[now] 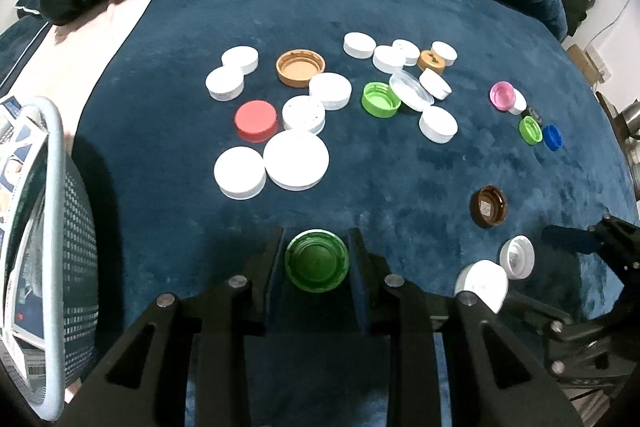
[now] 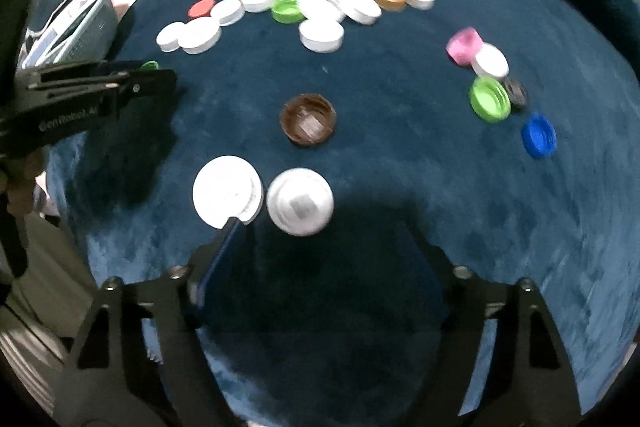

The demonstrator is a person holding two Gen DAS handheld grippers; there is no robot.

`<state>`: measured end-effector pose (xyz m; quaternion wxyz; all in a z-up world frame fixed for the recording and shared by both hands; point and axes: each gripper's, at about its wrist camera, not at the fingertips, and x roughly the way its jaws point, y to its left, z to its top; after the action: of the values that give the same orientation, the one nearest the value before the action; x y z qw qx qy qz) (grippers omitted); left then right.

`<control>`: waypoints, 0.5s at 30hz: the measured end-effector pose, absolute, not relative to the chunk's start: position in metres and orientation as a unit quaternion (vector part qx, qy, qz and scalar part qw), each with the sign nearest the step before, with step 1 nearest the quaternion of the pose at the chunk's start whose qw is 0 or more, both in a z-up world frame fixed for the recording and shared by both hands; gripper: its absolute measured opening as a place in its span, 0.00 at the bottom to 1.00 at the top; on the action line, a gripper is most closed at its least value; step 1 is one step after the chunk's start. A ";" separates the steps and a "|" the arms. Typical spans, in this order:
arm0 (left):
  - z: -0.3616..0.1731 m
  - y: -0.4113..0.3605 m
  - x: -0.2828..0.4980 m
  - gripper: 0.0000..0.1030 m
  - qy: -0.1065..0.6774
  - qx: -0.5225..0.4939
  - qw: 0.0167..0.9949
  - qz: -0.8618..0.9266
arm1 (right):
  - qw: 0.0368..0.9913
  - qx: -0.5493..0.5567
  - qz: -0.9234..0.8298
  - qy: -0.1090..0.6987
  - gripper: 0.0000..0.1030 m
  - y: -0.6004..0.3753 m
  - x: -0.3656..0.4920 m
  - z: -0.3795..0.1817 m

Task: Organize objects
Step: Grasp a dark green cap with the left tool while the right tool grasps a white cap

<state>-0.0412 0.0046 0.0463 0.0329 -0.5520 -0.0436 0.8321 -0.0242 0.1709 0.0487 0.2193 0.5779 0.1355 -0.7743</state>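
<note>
Two grippers: the left gripper [image 1: 317, 259] is clenched on a dark green cap [image 1: 317, 260] near the blanket's [image 1: 400, 167] near edge; the right gripper [image 2: 320, 247] is released, fingers wide apart, just behind two white lids [image 2: 227, 191], brown cap [image 2: 307, 119] beyond

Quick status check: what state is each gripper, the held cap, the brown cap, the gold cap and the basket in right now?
left gripper: shut on dark green cap
dark green cap: held, hollow side showing
right gripper: open, holding nothing
brown cap: lying open side up
gold cap: lying open side up
basket: upright, contents unclear
</note>
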 end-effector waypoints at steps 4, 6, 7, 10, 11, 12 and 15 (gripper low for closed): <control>0.051 -0.004 -0.037 0.29 -0.053 -0.549 0.025 0.834 | 0.241 0.576 -0.768 0.141 0.32 0.164 -0.023 0.043; 0.054 -0.010 -0.034 0.29 -0.059 -0.546 0.023 0.836 | 0.245 0.573 -0.771 0.131 0.32 0.165 -0.021 0.047; 0.056 -0.013 -0.034 0.29 -0.062 -0.544 0.022 0.837 | 0.247 0.571 -0.774 0.123 0.32 0.167 -0.020 0.051; 0.065 -0.021 -0.032 0.29 -0.078 -0.536 0.020 0.841 | 0.246 0.558 -0.786 0.106 0.32 0.167 -0.022 0.062; 0.069 -0.023 -0.030 0.29 -0.081 -0.532 0.021 0.842 | 0.248 0.552 -0.790 0.100 0.32 0.165 -0.023 0.068; 0.072 -0.025 -0.029 0.29 -0.084 -0.528 0.021 0.845 | 0.252 0.549 -0.791 0.094 0.32 0.162 -0.024 0.072; 0.090 -0.035 -0.026 0.29 -0.096 -0.511 0.022 0.854 | 0.265 0.533 -0.799 0.088 0.32 0.143 -0.028 0.090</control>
<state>-0.0260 -0.0347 0.0898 0.0215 -0.5109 -0.0965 0.8539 -0.0276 0.1429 0.0895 0.2655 0.5325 0.0881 -0.7989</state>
